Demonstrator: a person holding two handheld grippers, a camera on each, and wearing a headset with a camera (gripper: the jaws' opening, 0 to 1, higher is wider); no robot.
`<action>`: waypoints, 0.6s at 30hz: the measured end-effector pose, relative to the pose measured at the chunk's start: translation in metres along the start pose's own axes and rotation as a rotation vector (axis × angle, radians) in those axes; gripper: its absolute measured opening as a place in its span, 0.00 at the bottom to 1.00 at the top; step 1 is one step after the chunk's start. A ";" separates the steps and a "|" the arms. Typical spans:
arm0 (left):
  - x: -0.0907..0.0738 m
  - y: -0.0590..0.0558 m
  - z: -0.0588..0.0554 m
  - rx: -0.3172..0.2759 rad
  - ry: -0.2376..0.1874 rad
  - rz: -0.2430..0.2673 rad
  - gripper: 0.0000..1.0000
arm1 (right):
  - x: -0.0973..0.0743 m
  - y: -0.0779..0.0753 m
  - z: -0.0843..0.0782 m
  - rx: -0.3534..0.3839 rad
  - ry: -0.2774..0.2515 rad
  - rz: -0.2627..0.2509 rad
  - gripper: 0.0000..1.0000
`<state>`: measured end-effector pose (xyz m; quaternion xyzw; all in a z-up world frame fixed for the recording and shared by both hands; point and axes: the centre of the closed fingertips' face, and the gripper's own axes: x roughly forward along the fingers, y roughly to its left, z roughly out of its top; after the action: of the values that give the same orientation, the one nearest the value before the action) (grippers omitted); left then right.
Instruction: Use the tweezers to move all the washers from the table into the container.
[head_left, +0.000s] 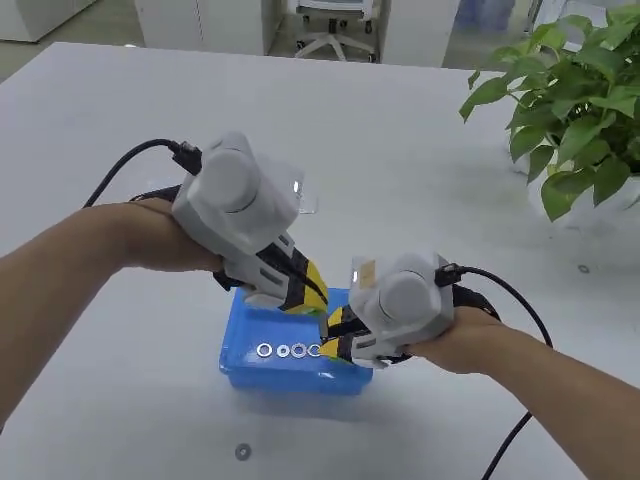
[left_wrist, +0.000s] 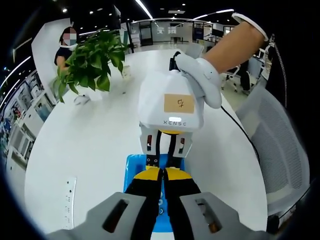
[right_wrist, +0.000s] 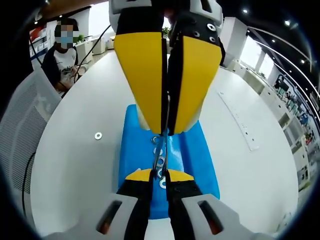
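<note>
A blue container (head_left: 290, 378) stands on the white table with a row of washers (head_left: 283, 350) inside it. Both grippers hang just above it, tip to tip. My left gripper (head_left: 312, 300) comes in from the upper left and my right gripper (head_left: 328, 335) from the right. In the right gripper view, thin metal tweezers (right_wrist: 162, 150) run between the shut yellow jaws of my right gripper (right_wrist: 159, 175) and those of my left gripper (right_wrist: 167, 131). One loose washer (head_left: 243, 452) lies on the table in front of the container (right_wrist: 200, 170).
Another washer (head_left: 584, 268) lies far right, near a potted plant (head_left: 575, 100). A white strip (right_wrist: 240, 125) lies flat on the table. A person (right_wrist: 62, 55) sits beyond the table's edge, and office chairs (head_left: 335, 20) stand behind the far side.
</note>
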<state>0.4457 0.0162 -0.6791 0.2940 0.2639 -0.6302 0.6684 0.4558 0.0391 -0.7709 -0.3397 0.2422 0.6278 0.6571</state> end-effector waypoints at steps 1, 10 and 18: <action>-0.002 -0.001 0.001 0.002 0.001 0.003 0.05 | -0.002 0.001 0.002 -0.004 0.000 -0.003 0.11; -0.019 -0.014 0.009 0.016 0.009 0.024 0.05 | -0.011 0.010 0.020 -0.026 -0.010 -0.014 0.11; -0.031 -0.027 0.013 0.018 0.014 0.038 0.05 | -0.016 0.020 0.033 -0.036 -0.023 -0.022 0.11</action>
<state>0.4166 0.0269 -0.6491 0.3092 0.2571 -0.6176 0.6760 0.4311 0.0528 -0.7403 -0.3468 0.2198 0.6287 0.6604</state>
